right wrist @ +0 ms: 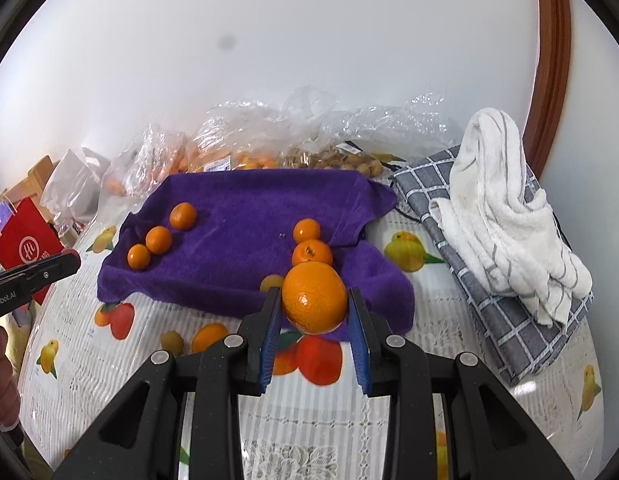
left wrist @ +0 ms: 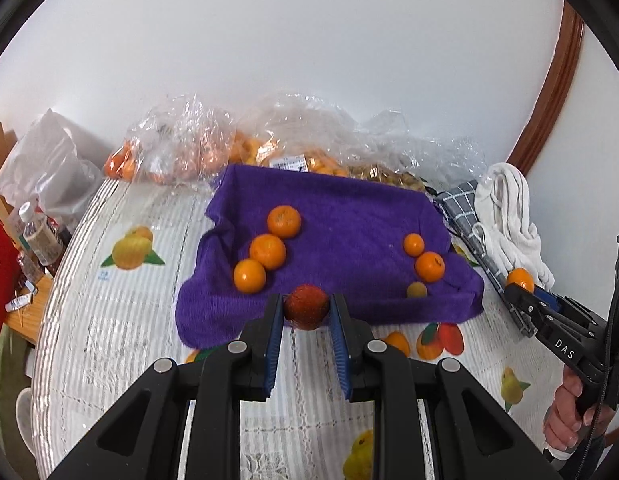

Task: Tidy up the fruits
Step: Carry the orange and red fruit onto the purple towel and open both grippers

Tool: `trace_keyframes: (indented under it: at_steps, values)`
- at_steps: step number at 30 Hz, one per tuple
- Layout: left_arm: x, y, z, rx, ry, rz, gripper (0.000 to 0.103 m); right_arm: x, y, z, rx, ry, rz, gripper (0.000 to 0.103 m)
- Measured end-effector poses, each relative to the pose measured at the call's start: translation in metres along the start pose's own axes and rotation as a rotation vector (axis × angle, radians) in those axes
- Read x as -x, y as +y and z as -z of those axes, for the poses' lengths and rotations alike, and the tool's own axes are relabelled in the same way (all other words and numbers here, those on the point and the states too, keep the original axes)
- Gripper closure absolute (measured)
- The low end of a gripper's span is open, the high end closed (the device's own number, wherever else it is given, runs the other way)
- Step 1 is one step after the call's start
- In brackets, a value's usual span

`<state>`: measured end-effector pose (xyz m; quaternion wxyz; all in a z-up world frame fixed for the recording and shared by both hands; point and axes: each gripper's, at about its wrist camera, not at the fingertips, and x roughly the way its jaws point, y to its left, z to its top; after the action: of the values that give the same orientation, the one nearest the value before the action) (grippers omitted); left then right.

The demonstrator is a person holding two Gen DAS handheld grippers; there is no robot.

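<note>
My left gripper [left wrist: 306, 307] is shut on a small red bumpy fruit [left wrist: 306, 306], held above the near edge of the purple towel [left wrist: 349, 216]. My right gripper [right wrist: 314, 300] is shut on an orange [right wrist: 314, 297] over the towel's [right wrist: 249, 200] near right part; the same gripper [left wrist: 519, 286] shows at the right of the left wrist view, with the orange [left wrist: 520, 279] in it. Three oranges [left wrist: 268, 251] lie in a row on the towel's left. Two oranges [left wrist: 429, 266] and a small yellowish fruit [left wrist: 416, 290] lie on its right.
Clear plastic bags of fruit [left wrist: 237, 140] line the wall behind the towel. A grey checked cloth [right wrist: 489, 304] with a white towel [right wrist: 505, 208] on it lies at the right. Bottles [left wrist: 37, 236] and a red bag [right wrist: 25, 240] stand off the table's left edge. The tablecloth [left wrist: 121, 320] has printed fruit.
</note>
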<state>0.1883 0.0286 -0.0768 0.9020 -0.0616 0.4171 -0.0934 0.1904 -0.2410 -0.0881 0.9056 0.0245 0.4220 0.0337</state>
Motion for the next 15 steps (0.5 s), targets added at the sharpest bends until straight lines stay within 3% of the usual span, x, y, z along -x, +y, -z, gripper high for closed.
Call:
trace_keyframes:
  at_steps: [7, 15]
  values:
    - [-0.017, 0.001, -0.02, 0.003, 0.006, -0.013, 0.081, -0.022, -0.009, -0.021, 0.007, 0.006, -0.002, 0.071]
    - [-0.059, 0.009, -0.027, 0.024, 0.06, -0.013, 0.081, -0.078, -0.02, -0.044, 0.012, 0.05, -0.037, 0.071]
